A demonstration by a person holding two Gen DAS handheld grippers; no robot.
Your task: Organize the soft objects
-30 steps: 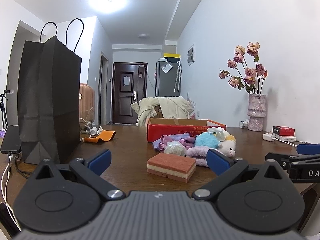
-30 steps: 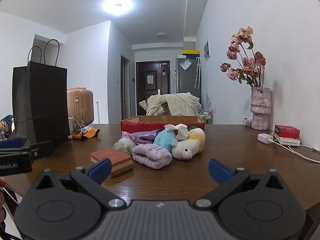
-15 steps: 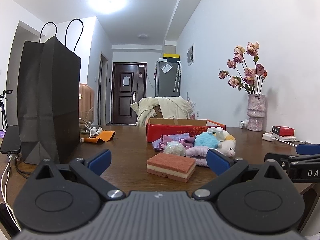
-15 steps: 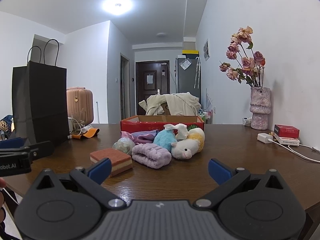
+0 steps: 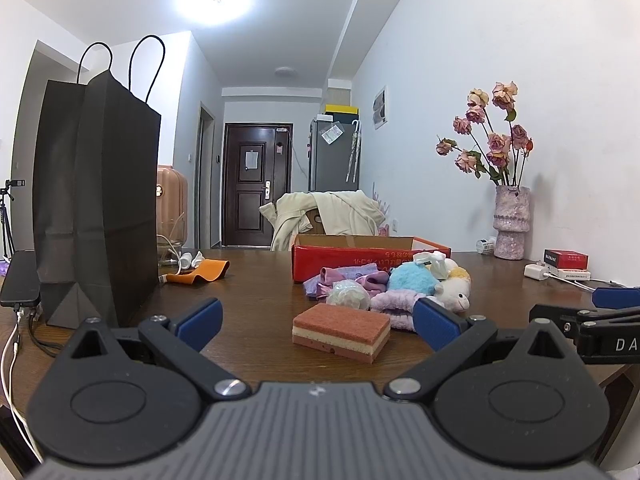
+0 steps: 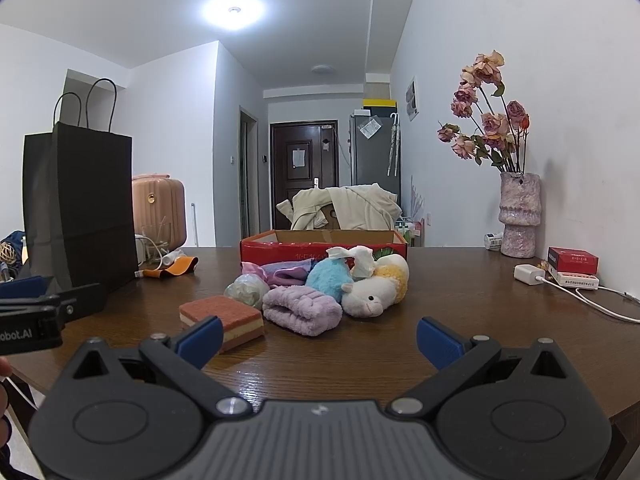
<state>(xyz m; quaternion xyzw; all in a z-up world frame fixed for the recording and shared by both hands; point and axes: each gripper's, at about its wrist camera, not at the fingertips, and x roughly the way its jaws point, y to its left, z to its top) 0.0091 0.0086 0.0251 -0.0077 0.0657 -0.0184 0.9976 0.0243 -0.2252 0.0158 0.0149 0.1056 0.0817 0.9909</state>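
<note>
A pile of soft things lies mid-table in front of a red cardboard box (image 5: 372, 249) (image 6: 320, 248): a red-and-cream sponge (image 5: 341, 332) (image 6: 222, 317), a rolled lilac towel (image 6: 303, 309) (image 5: 394, 305), a white plush lamb (image 6: 370, 294) (image 5: 454, 294), a blue plush (image 6: 330, 276) (image 5: 412, 279), a pale mesh ball (image 6: 246, 288) (image 5: 348, 292) and pink-purple cloths (image 6: 286, 270). My left gripper (image 5: 318, 322) is open, low over the near table edge, with the sponge just beyond its fingers. My right gripper (image 6: 319, 340) is also open, facing the towel and lamb.
A tall black paper bag (image 5: 96, 216) (image 6: 78, 204) stands on the left, with a phone and cables beside it. An orange cloth (image 5: 200, 274) lies behind. At the right are a vase of dried roses (image 6: 518, 216), a red packet (image 6: 572, 260), and a white charger with cable (image 6: 528, 274).
</note>
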